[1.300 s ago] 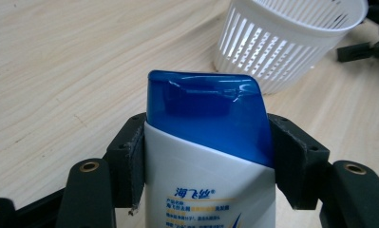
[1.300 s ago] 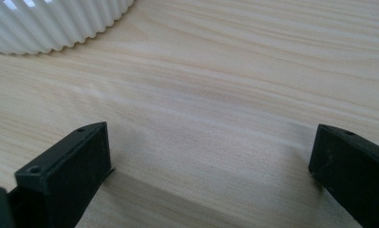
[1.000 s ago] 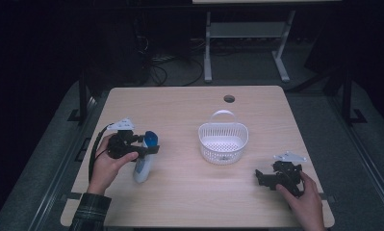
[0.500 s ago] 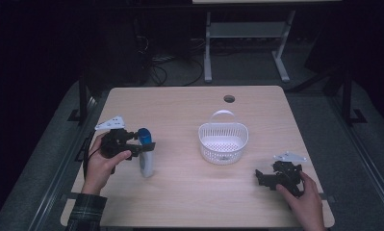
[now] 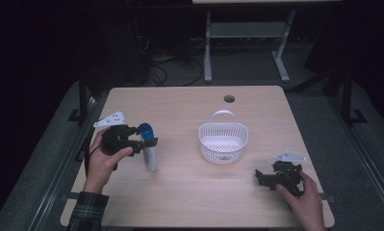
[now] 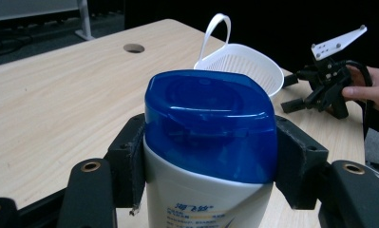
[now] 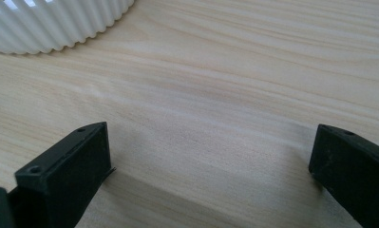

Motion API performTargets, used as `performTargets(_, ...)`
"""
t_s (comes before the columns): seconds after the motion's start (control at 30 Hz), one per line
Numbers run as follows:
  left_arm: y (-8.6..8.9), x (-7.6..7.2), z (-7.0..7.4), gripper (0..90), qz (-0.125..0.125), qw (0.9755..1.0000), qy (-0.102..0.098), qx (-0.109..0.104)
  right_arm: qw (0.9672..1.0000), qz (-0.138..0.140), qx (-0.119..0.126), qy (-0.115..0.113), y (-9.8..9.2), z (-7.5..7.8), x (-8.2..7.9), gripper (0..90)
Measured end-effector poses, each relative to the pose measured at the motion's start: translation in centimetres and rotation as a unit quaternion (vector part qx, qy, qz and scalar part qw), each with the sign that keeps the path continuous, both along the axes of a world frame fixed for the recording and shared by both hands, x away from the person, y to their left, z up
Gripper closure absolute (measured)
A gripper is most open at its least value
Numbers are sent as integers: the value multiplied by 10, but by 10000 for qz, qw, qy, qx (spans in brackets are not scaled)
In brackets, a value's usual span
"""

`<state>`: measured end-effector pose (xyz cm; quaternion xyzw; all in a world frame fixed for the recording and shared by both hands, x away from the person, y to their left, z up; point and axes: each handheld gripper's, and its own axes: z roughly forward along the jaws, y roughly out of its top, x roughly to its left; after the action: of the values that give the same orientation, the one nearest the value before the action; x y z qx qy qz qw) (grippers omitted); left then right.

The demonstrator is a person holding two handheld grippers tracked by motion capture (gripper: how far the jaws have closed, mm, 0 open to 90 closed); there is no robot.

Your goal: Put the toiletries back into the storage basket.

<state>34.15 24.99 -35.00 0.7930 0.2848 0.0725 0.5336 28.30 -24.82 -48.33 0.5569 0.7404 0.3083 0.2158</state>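
A white bottle (image 5: 150,153) with a blue cap (image 6: 211,123) stands roughly upright at the table's left. My left gripper (image 5: 147,142) is shut on it just below the cap, with a pad (image 6: 127,166) pressed on each side. Whether its base touches the wood is unclear. A white ribbed basket (image 5: 223,140) with a loop handle sits mid-table, right of the bottle, and nothing shows inside it. My right gripper (image 5: 262,177) rests low at the front right, open, its jaws wide apart over bare wood (image 7: 211,156).
The wooden table (image 5: 189,192) has a round cable hole (image 5: 229,98) at the back centre. The basket's wall (image 7: 59,23) lies just beyond my right gripper. From the left gripper view, the other hand and gripper (image 6: 327,83) sit beyond the basket (image 6: 246,64). Dark floor surrounds the table.
My left gripper has shifted a little with the bottle, which has gone from slanted to more upright. The right gripper has not moved.
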Motion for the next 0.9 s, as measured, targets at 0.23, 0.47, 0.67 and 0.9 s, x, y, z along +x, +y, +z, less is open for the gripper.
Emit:
performTargets(0.23,-6,4,10,370,-50,9999,-115,-40,10000,12,2,-2,0,0,0,0)
performTargets(0.47,-15,8,22,371,-120,9997,-221,-71,10000,3,3,-1,0,0,0,0)
performTargets(0.67,-23,12,32,371,-187,9994,-290,-96,10000,1,4,1,0,0,0,0)
performTargets(0.9,-35,17,40,371,-278,9989,-338,-142,10000,6,4,3,0,0,0,0)
